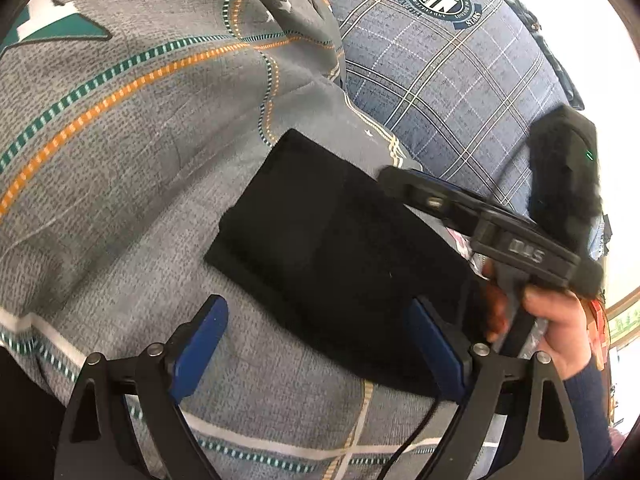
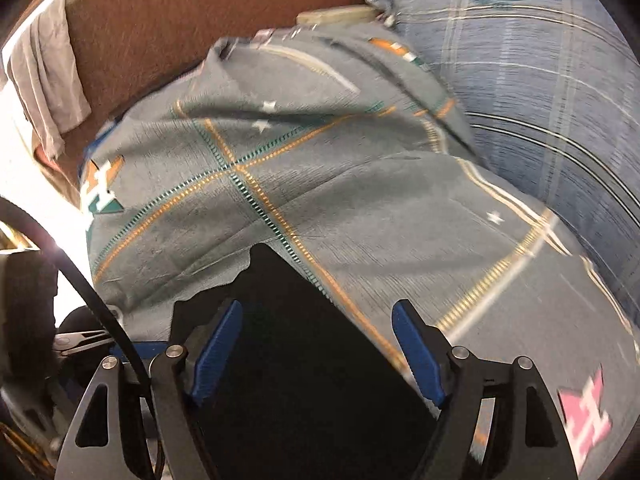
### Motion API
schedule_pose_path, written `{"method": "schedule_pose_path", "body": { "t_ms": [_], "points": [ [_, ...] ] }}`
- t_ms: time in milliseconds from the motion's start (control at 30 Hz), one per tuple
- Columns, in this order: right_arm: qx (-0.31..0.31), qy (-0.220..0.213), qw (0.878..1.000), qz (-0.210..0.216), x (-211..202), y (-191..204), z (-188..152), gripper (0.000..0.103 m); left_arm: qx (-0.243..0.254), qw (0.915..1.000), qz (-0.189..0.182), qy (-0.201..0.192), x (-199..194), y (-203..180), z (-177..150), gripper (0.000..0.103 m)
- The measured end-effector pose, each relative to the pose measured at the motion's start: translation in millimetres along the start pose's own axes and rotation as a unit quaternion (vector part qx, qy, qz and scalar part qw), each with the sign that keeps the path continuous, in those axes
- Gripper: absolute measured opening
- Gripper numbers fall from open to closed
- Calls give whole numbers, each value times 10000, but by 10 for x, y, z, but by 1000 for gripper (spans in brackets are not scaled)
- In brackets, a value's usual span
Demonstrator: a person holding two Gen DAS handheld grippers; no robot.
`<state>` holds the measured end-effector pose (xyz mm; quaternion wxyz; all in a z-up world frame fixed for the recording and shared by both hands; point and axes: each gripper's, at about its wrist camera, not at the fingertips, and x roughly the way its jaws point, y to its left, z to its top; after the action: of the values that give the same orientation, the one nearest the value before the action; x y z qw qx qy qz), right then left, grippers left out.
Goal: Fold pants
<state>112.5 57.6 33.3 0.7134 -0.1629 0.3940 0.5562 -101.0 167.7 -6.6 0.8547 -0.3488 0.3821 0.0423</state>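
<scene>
The black pants [image 1: 328,240] lie folded into a compact rectangle on the grey patterned bedspread [image 1: 120,152]. My left gripper [image 1: 320,344] is open just above the near end of the pants, its blue pads either side, holding nothing. My right gripper shows in the left wrist view [image 1: 404,180] at the pants' right edge, held by a hand [image 1: 560,328]; its jaws cannot be judged there. In the right wrist view the right gripper [image 2: 318,344] is open over the pants [image 2: 288,360], empty. The view is motion-blurred.
A blue plaid pillow [image 1: 440,64] lies at the head of the bed, also in the right wrist view [image 2: 540,80]. A brown headboard [image 2: 180,20] stands behind, with a grey cloth [image 2: 44,80] draped at left. A black cable [image 2: 80,276] runs at lower left.
</scene>
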Motion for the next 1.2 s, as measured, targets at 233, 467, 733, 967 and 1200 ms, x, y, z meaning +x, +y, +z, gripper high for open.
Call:
{"method": "schedule_pose_path", "body": {
  "t_ms": [233, 467, 733, 967, 1200],
  "points": [
    [-417, 496, 9979, -61, 493, 223, 99, 45, 168, 9995, -13, -274, 54, 2, 40, 85],
    [152, -203, 9997, -23, 43, 204, 72, 15, 178, 9985, -221, -458, -78, 84, 136, 20],
    [760, -1860, 9796, -61, -1388, 170, -179, 15, 1616, 9756, -972, -1129, -734, -872, 83, 19],
    [1870, -2891, 9380, -407, -2454, -183, -1175, 15, 2863, 9335, -2035, -719, -779, -1852, -294, 17],
    [3584, -2278, 8914, -1583, -2477, -791, -2284, 18, 3253, 9171, -2121, 901, 326, -2329, -1020, 15]
  ]
}}
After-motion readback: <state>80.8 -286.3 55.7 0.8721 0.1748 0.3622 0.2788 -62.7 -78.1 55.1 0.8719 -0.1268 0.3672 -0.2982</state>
